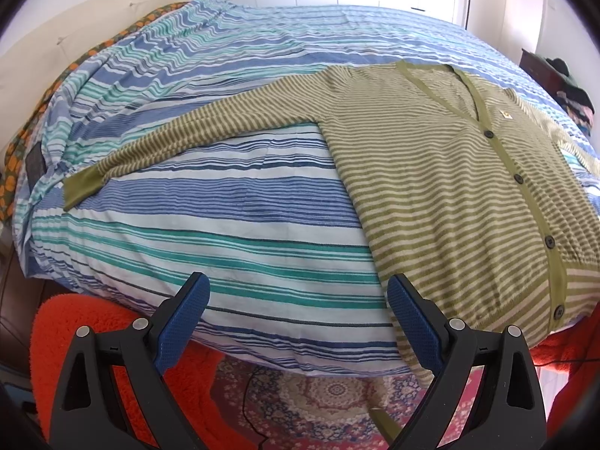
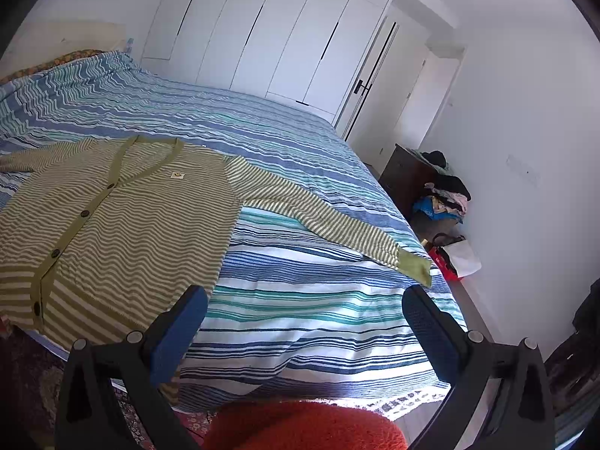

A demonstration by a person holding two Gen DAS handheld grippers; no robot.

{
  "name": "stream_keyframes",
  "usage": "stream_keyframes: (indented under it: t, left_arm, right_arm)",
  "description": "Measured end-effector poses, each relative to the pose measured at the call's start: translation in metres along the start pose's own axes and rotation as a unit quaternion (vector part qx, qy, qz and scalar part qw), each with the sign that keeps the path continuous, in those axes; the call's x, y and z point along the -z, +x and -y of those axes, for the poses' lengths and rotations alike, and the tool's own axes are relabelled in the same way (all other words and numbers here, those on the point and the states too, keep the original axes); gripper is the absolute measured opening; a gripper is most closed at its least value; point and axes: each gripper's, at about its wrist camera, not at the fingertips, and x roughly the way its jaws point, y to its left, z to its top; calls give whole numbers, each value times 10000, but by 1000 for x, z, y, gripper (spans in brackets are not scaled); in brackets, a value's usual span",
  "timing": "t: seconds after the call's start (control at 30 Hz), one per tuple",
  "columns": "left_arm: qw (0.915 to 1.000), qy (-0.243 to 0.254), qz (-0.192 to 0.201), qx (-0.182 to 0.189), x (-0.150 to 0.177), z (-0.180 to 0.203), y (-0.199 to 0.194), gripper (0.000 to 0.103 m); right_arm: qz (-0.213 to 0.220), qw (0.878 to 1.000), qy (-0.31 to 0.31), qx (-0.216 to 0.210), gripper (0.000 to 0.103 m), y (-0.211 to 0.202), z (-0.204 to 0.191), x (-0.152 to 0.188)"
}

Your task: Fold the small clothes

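Observation:
A green and cream striped cardigan (image 1: 442,172) lies flat, buttoned, on the striped bedspread (image 1: 225,202), both sleeves spread out. Its left sleeve ends in a green cuff (image 1: 80,187). It also shows in the right wrist view (image 2: 123,217), with the other sleeve's cuff (image 2: 414,264) near the bed's edge. My left gripper (image 1: 298,292) is open and empty, above the bed's front edge, just left of the cardigan's hem. My right gripper (image 2: 305,307) is open and empty, above the front edge, right of the cardigan's body.
An orange fluffy blanket (image 1: 93,337) and a patterned rug (image 1: 318,393) lie below the bed's front. White wardrobe doors (image 2: 270,30) stand behind the bed. A dark nightstand (image 2: 405,176) with piled clothes (image 2: 446,195) and bags (image 2: 457,255) stands right of the bed.

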Motion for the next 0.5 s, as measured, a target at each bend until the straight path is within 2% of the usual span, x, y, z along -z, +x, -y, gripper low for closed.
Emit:
stream_keyframes:
  t: [0.5]
  left_arm:
    - [10000,12,-7,30,0,2,-1,96]
  right_arm:
    - [-26,10000,-30,12,102,1,0,0]
